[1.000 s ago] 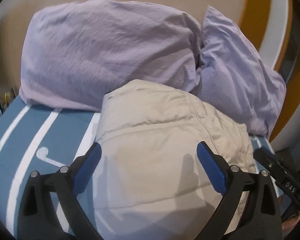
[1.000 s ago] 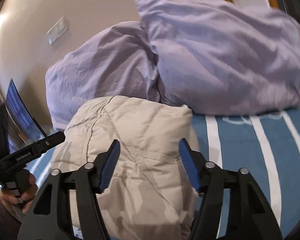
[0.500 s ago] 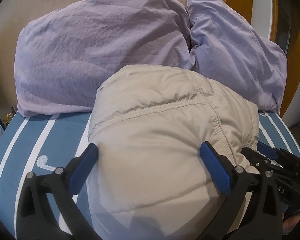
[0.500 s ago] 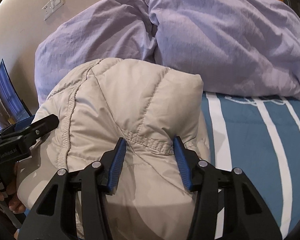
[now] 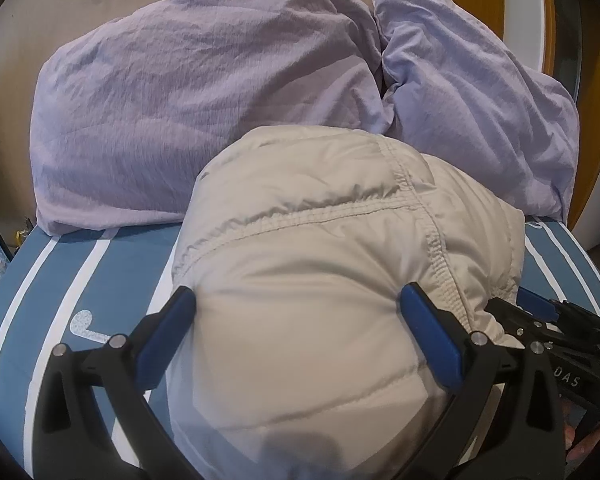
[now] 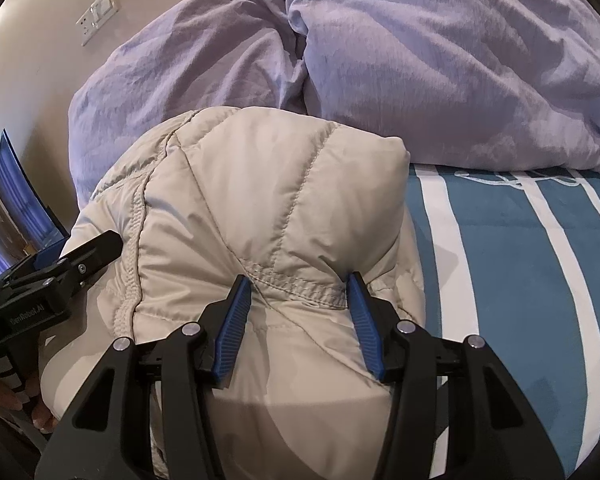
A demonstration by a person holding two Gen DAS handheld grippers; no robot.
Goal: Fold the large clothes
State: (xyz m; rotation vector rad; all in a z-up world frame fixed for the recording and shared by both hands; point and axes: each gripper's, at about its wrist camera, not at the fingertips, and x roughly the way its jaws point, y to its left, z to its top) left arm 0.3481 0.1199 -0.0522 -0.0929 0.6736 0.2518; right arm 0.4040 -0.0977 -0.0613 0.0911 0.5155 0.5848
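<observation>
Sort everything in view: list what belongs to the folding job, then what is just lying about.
Job:
beige puffer jacket
left gripper, open around it
right gripper, open over a seam

Lying about:
two lilac pillows
striped blue bedcover
wall socket

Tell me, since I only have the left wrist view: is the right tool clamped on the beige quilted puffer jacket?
Observer: No. The right tool is open, and its blue pads straddle a stitched seam on the beige quilted puffer jacket.
Operator: What lies beyond the jacket on that side?
Observer: A blue-and-white striped bedcover runs up to a lilac pillow.
Operator: Is there anything out past my left tool?
Observer: Beyond the left tool, a dark blue upright panel stands near the wall.
</observation>
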